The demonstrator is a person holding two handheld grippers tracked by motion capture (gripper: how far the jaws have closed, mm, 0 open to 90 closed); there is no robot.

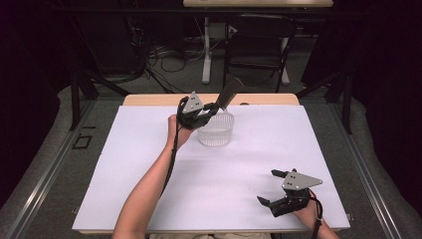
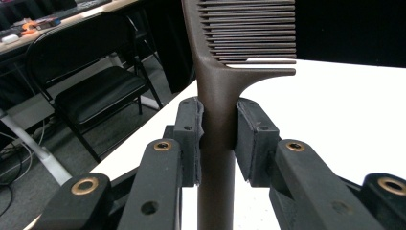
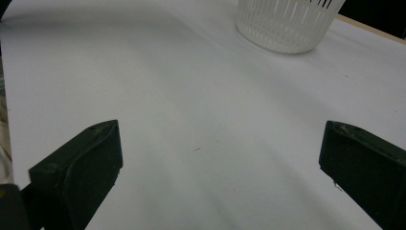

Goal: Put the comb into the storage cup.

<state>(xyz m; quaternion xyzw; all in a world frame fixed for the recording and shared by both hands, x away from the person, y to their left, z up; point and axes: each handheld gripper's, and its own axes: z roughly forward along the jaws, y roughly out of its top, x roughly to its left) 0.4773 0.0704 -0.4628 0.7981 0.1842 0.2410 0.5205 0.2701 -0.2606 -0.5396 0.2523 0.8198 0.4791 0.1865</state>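
My left gripper (image 1: 213, 107) is shut on the handle of a dark brown comb (image 1: 229, 93), held above the far rim of a white slotted basket (image 1: 216, 130). In the left gripper view the comb (image 2: 218, 91) stands upright between the two pads (image 2: 252, 139), its teeth pointing right at the top. My right gripper (image 1: 271, 187) rests near the table's front right, open, jaws wide apart with nothing between them. In the right gripper view the basket (image 3: 286, 21) sits far ahead across bare white surface.
A white sheet (image 1: 214, 169) covers the table. Beyond the far edge stand a black folding chair (image 1: 259, 45) and a white desk leg (image 1: 206, 50), with cables on the floor. Black frame bars flank the table.
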